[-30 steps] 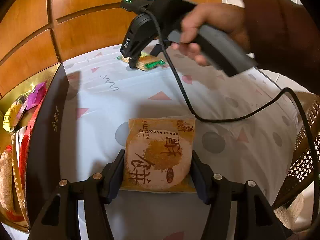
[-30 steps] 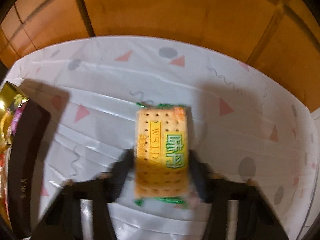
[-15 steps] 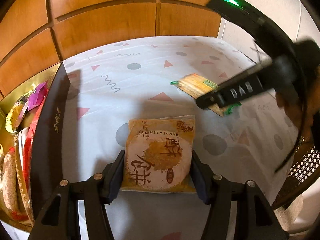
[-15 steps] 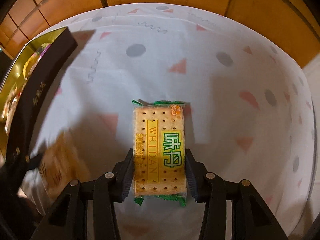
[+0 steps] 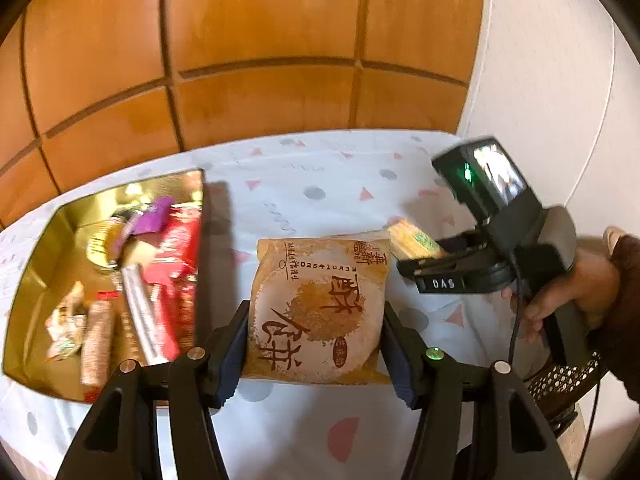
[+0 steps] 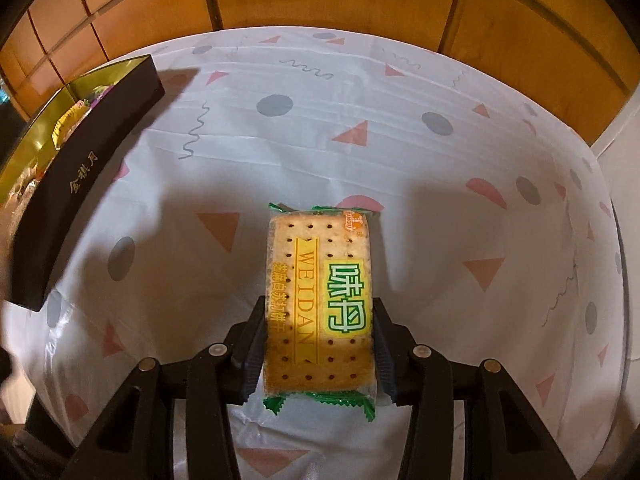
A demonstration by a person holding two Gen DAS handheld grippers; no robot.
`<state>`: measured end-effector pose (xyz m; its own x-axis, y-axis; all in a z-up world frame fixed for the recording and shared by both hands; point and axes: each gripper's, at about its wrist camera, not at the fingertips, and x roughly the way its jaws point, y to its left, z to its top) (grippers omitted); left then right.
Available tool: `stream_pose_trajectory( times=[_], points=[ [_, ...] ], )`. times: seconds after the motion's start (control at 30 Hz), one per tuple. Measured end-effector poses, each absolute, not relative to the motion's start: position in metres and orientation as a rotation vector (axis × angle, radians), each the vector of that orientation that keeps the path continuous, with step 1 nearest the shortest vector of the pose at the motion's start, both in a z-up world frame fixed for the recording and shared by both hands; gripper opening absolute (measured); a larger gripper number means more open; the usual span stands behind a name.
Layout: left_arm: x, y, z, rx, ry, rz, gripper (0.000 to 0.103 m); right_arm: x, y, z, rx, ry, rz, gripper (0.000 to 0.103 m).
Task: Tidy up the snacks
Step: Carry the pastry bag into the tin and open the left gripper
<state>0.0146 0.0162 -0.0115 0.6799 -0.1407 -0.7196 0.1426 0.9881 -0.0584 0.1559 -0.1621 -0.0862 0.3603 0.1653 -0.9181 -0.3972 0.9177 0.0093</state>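
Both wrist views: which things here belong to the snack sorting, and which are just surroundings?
Part of the job:
- pastry packet, in the left gripper
- cracker packet, in the right gripper
- gold box with snacks inside

Just surroundings:
- patterned tablecloth
- wooden panelling
- wicker chair

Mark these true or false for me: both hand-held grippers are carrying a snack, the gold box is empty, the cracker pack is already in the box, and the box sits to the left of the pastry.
1. Both hand-held grippers hold a snack. True: the left hand-held gripper is shut on the pastry packet, the right hand-held gripper on the cracker pack.
2. The gold box is empty. False: several wrapped snacks lie in it.
3. The cracker pack is in the box. False: it is held above the tablecloth.
4. The box sits left of the pastry packet. True.
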Motion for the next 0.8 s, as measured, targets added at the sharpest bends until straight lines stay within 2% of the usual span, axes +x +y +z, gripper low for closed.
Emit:
stream_pose_trajectory(
  times=[0.6,0.8],
  points=[
    [-0.004,0.073,-0.002,-0.061,0.799,-0.013,0.061,0.152,-0.155,-0.089,-0.286,1.114,0.37,0.048],
    [-0.012,0.126,-0.002,-0.15,0.794,0.07,0.061,0.152,-0.155,-0.089,-0.292,1.111,0.371,0.048]
  ],
)
